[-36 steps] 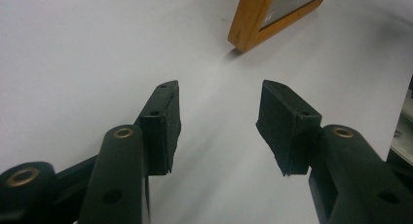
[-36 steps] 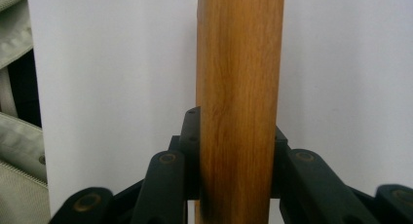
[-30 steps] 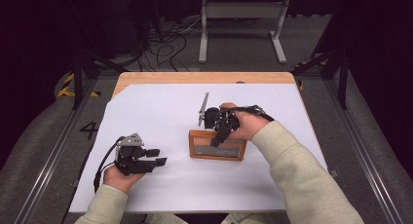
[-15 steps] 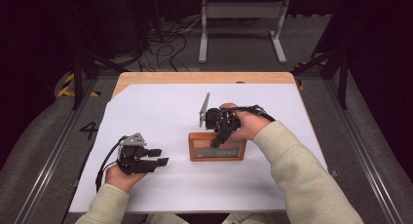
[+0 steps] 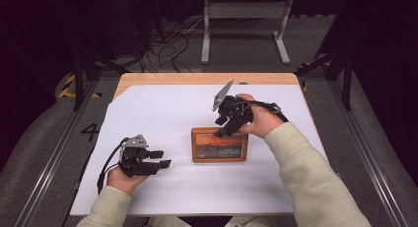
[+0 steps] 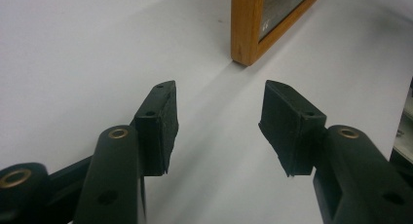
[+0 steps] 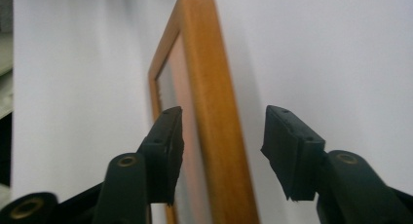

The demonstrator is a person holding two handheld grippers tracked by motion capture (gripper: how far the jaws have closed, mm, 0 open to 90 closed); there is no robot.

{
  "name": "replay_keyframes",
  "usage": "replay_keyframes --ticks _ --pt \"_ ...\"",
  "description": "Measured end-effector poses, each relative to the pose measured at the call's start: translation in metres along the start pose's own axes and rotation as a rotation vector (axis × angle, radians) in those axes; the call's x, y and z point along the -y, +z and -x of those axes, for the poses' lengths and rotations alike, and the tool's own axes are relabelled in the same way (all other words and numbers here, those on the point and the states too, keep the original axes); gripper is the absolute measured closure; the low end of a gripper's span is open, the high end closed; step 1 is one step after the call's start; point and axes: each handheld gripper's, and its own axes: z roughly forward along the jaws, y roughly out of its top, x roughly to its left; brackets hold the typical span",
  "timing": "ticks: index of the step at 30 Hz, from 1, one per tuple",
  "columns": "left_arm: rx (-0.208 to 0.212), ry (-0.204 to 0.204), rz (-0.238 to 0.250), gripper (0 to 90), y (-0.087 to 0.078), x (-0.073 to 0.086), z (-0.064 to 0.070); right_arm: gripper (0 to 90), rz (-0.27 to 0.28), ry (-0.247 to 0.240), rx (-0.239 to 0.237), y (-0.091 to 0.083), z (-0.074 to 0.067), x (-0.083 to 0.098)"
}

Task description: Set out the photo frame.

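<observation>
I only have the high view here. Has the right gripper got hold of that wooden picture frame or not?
Observer: No grip. In the right gripper view, the right gripper has just been opening its jaws. The edge of the picture frame stands between them, with a gap beside each pad.
Operator: And the left one, is anything in it?
Observer: Nothing. The left gripper is open over the white table cover.
Operator: Where is it aimed?
Observer: Toward a corner of the frame, and it is apart from it.

Wooden picture frame [image 5: 220,145] upright mid-table
</observation>
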Motion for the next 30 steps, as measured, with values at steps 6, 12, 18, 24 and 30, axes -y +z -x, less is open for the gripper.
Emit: replay_keyframes --ticks 6,12,18,24,30 --pt "0.0 -0.015 0.008 46.1 0.0 0.0 -0.001 41.0 0.115 0.029 0.082 -0.026 -0.003 0.013" --pt "-0.005 -0.015 0.013 44.1 0.001 -0.003 -0.001 24.6 0.152 0.117 0.141 -0.046 -0.013 0.035" --pt "-0.005 -0.01 0.014 43.1 0.005 -0.006 -0.001 11.3 0.169 0.135 0.182 -0.062 -0.02 0.056" --pt "-0.004 0.005 0.019 41.4 0.007 -0.009 -0.002 3.2 0.19 0.17 0.227 -0.075 -0.027 0.078" --pt "-0.003 0.006 0.043 40.9 0.004 -0.007 -0.002 0.0 0.22 0.207 0.279 -0.081 -0.037 0.098"
